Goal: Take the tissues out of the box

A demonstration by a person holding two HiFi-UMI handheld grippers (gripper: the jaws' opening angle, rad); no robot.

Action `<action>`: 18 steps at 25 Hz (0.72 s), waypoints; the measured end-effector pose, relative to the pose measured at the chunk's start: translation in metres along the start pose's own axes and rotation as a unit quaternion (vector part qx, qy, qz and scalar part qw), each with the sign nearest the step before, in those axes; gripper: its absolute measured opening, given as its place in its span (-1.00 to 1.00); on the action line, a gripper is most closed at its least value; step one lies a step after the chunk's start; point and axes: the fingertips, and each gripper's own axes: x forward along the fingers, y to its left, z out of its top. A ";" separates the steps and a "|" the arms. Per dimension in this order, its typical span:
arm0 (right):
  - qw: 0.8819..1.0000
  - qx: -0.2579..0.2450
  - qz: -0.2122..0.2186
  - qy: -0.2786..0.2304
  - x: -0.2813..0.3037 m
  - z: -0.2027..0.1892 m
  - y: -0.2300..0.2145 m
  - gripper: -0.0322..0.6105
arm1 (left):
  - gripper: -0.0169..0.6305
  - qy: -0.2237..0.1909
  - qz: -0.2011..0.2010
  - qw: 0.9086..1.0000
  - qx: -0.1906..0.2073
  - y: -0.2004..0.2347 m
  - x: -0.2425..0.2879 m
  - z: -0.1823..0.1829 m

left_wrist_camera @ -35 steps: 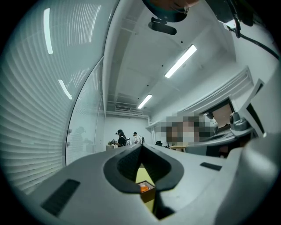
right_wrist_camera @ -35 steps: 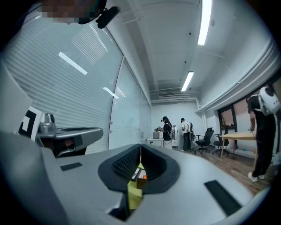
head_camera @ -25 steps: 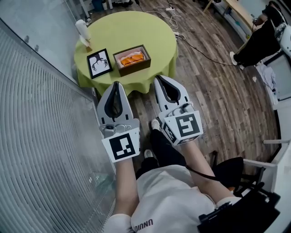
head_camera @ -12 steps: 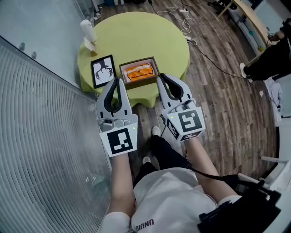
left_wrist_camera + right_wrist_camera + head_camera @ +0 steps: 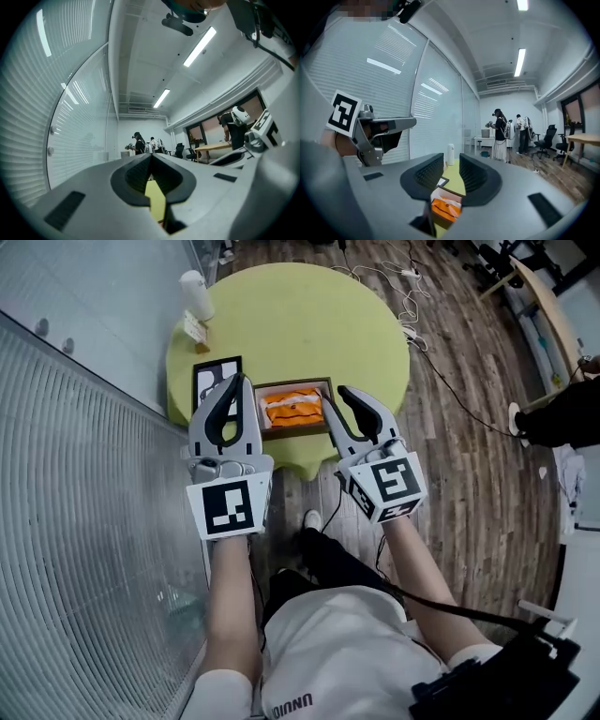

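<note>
**A:** The right gripper [image 5: 347, 407] is hanging just short of the tabletop [image 5: 300, 324], at its near edge. Its jaws have just been opening, and they are standing partly apart with nothing between them.

**B:** And the left gripper [image 5: 241, 382]?

**A:** Its jaws are meeting at the tips and gripping nothing. In the head view it is covering part of the picture frame [image 5: 208, 381], just left of the box [image 5: 298, 432].

**B:** Where are the tissues [image 5: 292, 409] lying?

**A:** They are an orange pack, sitting inside the open brown box close to the tabletop's near edge. The box's long axis is running left to right along that edge. (The right gripper view is looking straight through its own gap at the pack, ahead and below.)

**B:** So which hand is going in?

**A:** I'm judging the right one. It is open and aimed, and the box's right end is lying just beside its tips. It is needing to go forward and down.

**B:** Is any writing showing?

**A:** Nothing on the pack is reading clearly. The gripper cubes are showing only black-and-white square markers. The shirt lettering at the bottom is too cut off to read.
</note>
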 end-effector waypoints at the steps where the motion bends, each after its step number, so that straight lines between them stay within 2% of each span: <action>1: 1.000 -0.003 0.009 0.007 0.005 -0.003 -0.002 -0.57 | -0.91 0.000 -0.004 1.000 0.000 0.001 0.005 -0.002; 5: 0.998 -0.015 0.044 0.037 0.020 -0.015 -0.014 -0.52 | -0.91 -0.002 -0.009 1.000 0.005 0.002 0.020 -0.005; 14: 0.994 -0.027 0.066 0.082 0.042 -0.038 -0.042 -0.44 | -0.91 0.005 -0.002 1.000 -0.002 0.013 0.047 -0.012; 18: 0.987 -0.044 0.101 0.115 0.052 -0.055 -0.036 -0.40 | -0.91 0.007 -0.005 1.000 0.000 0.023 0.057 -0.017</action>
